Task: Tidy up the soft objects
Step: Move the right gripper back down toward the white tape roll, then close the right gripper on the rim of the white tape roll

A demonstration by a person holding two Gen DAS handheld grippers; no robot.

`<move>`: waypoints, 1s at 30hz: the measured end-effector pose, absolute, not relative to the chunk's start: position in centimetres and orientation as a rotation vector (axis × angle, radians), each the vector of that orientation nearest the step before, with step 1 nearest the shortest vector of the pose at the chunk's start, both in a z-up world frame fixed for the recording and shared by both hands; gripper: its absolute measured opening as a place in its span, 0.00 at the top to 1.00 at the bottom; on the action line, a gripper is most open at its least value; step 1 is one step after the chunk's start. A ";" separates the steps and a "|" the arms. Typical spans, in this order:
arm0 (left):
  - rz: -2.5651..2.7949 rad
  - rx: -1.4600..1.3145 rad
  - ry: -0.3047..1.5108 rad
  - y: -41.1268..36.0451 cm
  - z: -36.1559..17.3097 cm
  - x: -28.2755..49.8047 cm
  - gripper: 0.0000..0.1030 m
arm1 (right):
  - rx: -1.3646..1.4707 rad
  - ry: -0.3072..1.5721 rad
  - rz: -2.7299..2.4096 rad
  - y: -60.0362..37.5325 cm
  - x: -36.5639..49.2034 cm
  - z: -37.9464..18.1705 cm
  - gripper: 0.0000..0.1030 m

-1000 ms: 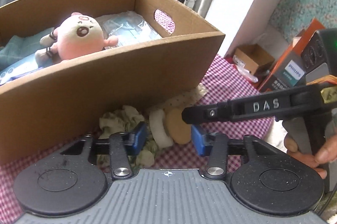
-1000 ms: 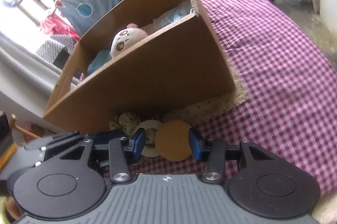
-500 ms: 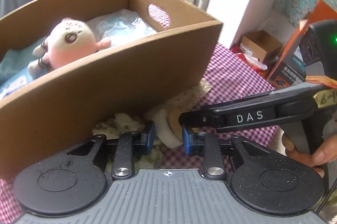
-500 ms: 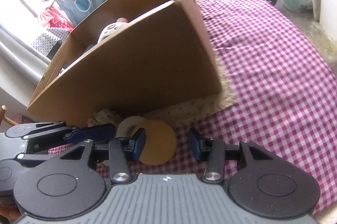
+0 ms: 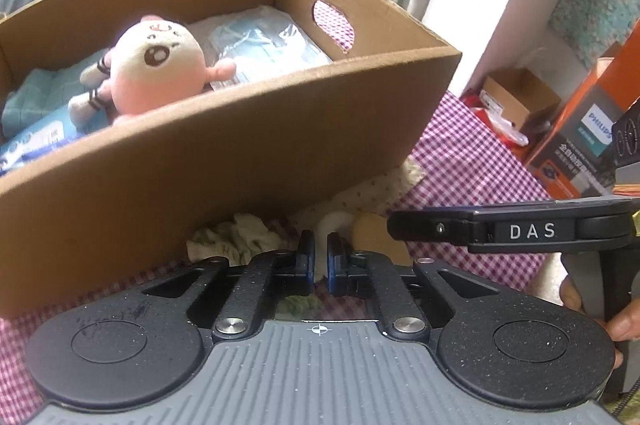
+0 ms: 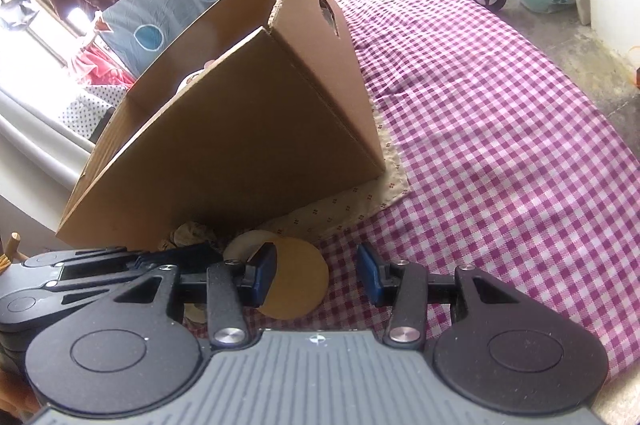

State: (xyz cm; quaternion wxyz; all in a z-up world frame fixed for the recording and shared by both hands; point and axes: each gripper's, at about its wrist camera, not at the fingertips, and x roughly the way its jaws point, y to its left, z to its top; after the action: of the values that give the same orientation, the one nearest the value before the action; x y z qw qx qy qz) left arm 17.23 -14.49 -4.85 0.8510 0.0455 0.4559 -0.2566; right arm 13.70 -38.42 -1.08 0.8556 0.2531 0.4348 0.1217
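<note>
Left claw nearly closed, blue pads a thin gap apart; cannot tell if anything is pinched between them. It sits low over the table, checked purple-white cloth, right in front of the cardboard box. Just past its tips: crumpled greenish cloth, a white ring-shaped soft piece and a tan round pad, all on the table against the box's front wall. Right claw wide, holding nothing; its left pad overlaps the tan round pad in view, contact unclear. White ring piece just behind the pad. Beige dotted cloth lies under the box's corner. Inside the box: pink plush toy, packet of blue face masks, teal cloth. Orange Philips carton off the table to the right.
</note>
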 end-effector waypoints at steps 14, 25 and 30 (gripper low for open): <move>-0.620 0.195 0.978 -17.1 -5.5 16.3 0.55 | 0.599 0.928 0.282 -39.2 13.1 -1.2 0.53; -0.658 0.405 0.894 -20.5 -6.6 14.9 0.35 | 0.703 0.954 0.311 -40.1 13.6 -2.1 0.54; -0.656 0.387 0.872 -20.5 -6.2 14.7 0.34 | 0.729 0.961 0.321 -40.4 13.7 -2.3 0.54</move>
State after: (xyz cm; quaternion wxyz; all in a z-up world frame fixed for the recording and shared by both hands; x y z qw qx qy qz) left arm 14.73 -20.46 -6.18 0.8370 0.1828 0.4122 -0.3100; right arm 13.74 -40.41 -2.32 0.8117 0.3411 0.4497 0.1501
